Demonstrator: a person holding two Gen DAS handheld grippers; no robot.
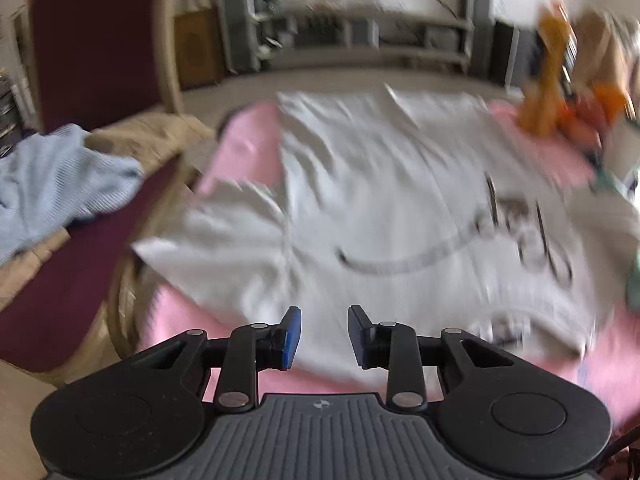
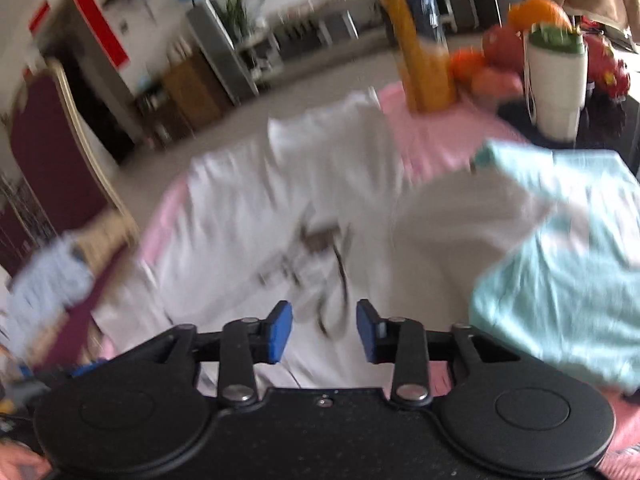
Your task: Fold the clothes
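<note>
2 wrist views, both smeared by blur, look down on a tabletop [image 1: 248, 148] under a pink cover, with the white T-shirt [image 1: 380, 208] spread flat across most of it, a dark line drawing printed on its chest (the design cannot be made out). At the right side, a pale mint garment [image 2: 568, 280] lies partly over the white T-shirt's edge. To the left, a chair with dark maroon upholstery [image 1: 92, 40] stands beside the tabletop, and a light blue knit garment [image 1: 60, 184] is heaped on its seat. At the far right corner of the tabletop stand a tall orange bottle [image 2: 424, 60], a white cup-shaped container [image 2: 556, 84] and some orange and red fruit [image 2: 500, 48] behind them. The left gripper [image 1: 324, 336] hangs above the near hem of the white T-shirt with its fingers [image 1: 291, 338] spread apart and nothing between them. The right gripper [image 2: 324, 332] hangs above the printed area, its fingers [image 2: 280, 332] likewise parted and empty, with cloth showing through the gap below. A bit of a hand [image 2: 20, 460] shows at the lower left corner of the right wrist view.
</note>
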